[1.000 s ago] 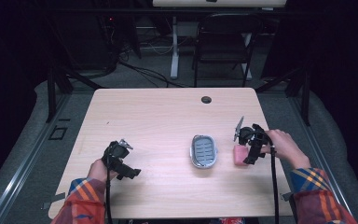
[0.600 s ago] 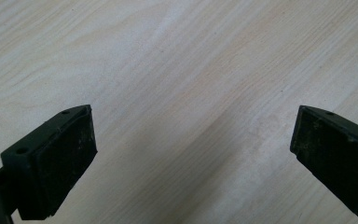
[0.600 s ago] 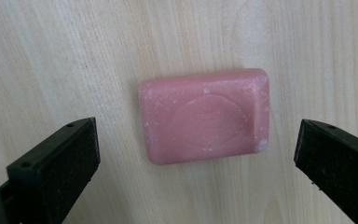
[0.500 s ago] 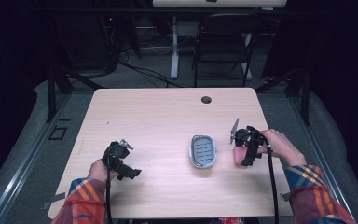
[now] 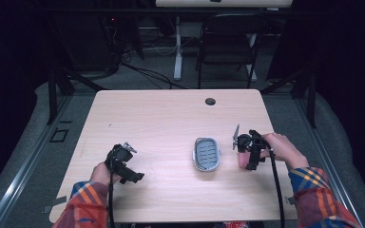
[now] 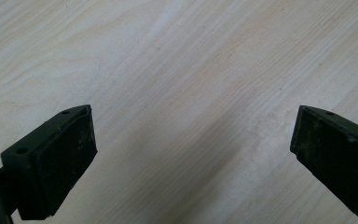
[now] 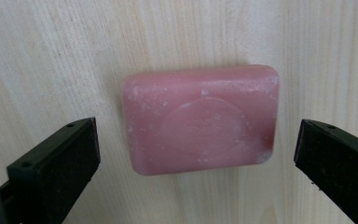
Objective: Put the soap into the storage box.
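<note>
A pink bar of soap [image 7: 200,119] lies flat on the wooden table [image 5: 171,118]. My right gripper [image 7: 196,158] hangs just above it, open, with a jaw on either side and neither touching. From above, the right gripper [image 5: 248,151] covers most of the soap [image 5: 243,160], right of a grey oval soap dish [image 5: 206,153]. Near the table's front left, my left gripper [image 5: 126,168] is held low. The left gripper [image 6: 191,154] is open over bare wood.
A round cable hole [image 5: 210,101] sits near the table's far edge. A dark chair [image 5: 228,45] and a white desk leg [image 5: 177,52] stand behind the table. Cables trail from both grippers toward the front edge.
My right gripper has moved left and down over the soap, hiding most of it from above. The left gripper has stayed in place.
</note>
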The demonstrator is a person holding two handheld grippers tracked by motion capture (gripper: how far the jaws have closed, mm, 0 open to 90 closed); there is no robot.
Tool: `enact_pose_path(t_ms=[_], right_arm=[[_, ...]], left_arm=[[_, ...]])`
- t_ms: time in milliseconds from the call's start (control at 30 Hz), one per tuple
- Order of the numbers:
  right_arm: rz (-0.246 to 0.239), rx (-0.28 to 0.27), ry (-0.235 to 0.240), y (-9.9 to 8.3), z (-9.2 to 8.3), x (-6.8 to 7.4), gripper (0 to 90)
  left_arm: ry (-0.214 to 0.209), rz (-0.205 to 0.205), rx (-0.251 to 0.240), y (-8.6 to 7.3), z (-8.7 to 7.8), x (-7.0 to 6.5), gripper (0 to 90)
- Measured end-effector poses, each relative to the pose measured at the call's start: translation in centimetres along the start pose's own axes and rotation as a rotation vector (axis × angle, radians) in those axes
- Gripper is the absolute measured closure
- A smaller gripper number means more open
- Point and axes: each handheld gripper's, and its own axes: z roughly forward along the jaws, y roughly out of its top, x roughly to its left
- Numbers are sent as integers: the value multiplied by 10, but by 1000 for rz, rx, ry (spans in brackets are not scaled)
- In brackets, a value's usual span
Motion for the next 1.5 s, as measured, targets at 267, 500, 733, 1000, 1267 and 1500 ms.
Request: enact_pose_path(t_ms=[267, 500, 733, 1000, 1267, 1500], right_arm=[[-12, 9, 1, 2, 4, 0, 0], [-27, 22, -8, 7, 9, 0, 0], [-19, 21, 9, 8, 13, -2, 50], [-14, 22, 1, 8, 13, -2, 88], [-14, 31, -14, 8, 14, -1, 117], [-9, 30, -20, 8, 15, -1, 121]], left_arm=[[-2, 0, 2, 0, 1, 0, 1], [-3, 1, 2, 0, 1, 0, 1], [-7, 5, 1, 0, 1, -1, 1], [-12, 6, -1, 0, 0, -1, 1], [-12, 7, 0, 0, 0, -1, 1], [-8, 8, 1, 0, 1, -1, 1]])
